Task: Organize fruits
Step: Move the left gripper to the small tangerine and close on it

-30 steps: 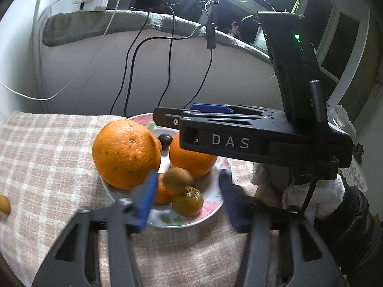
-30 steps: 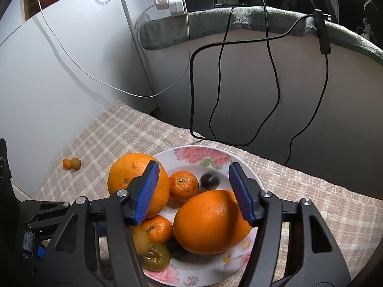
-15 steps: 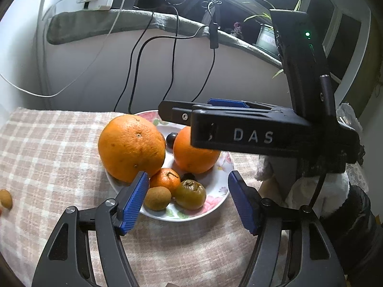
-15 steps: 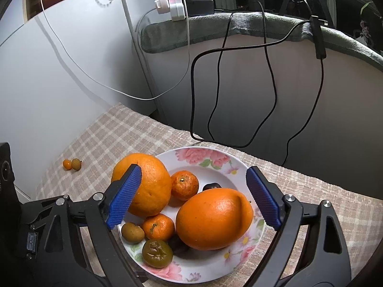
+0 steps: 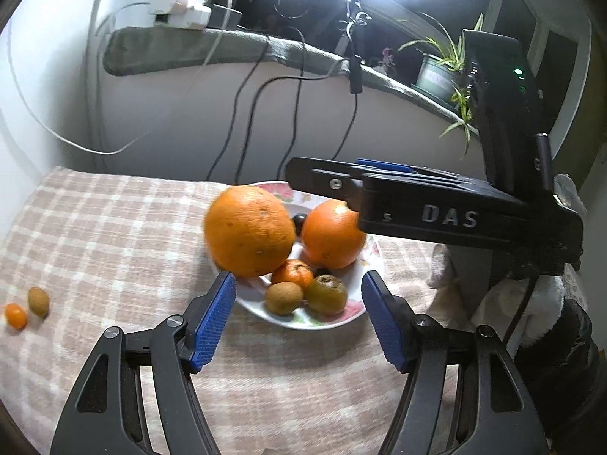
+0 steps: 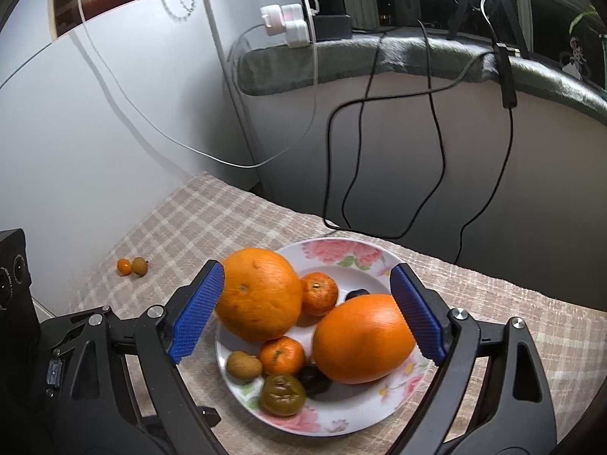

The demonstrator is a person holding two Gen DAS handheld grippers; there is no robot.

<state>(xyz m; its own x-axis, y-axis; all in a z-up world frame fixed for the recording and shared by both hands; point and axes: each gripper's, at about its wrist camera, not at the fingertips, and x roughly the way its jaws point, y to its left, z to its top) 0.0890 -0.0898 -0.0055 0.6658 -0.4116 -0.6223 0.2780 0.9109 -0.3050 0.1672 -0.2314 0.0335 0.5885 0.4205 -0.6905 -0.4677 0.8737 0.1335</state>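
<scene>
Over the last second both grippers have let go and backed away from the plate (image 6: 364, 422). The left gripper (image 5: 299, 318), which a second ago had its fingers down among the small fruit at the plate's near edge, now hangs back over the checked cloth (image 5: 114, 235) with jaws wide and nothing between them. The right gripper (image 6: 307, 314) was narrow around the oval orange (image 6: 362, 339); it now stands wide, that orange left lying on the plate, touching neither finger. The kiwi (image 6: 244, 366) sits on the plate rim beside the small tangerine (image 6: 282, 354) and the dark green-brown fruit (image 6: 282, 394), and looks just delivered there. Also on the plate: the big round orange (image 6: 258, 295), a second tangerine (image 6: 319, 294), two dark plum-like fruits. Judgement: one placement is finished and both grippers are free. Two small fruits remain off the plate, well apart from it near the worktop's left edge: an orange kumquat (image 5: 16, 315) and a brown kiwi-like one (image 5: 38, 300), touching or nearly so. Those are likely next; the left gripper is nearer.
</scene>
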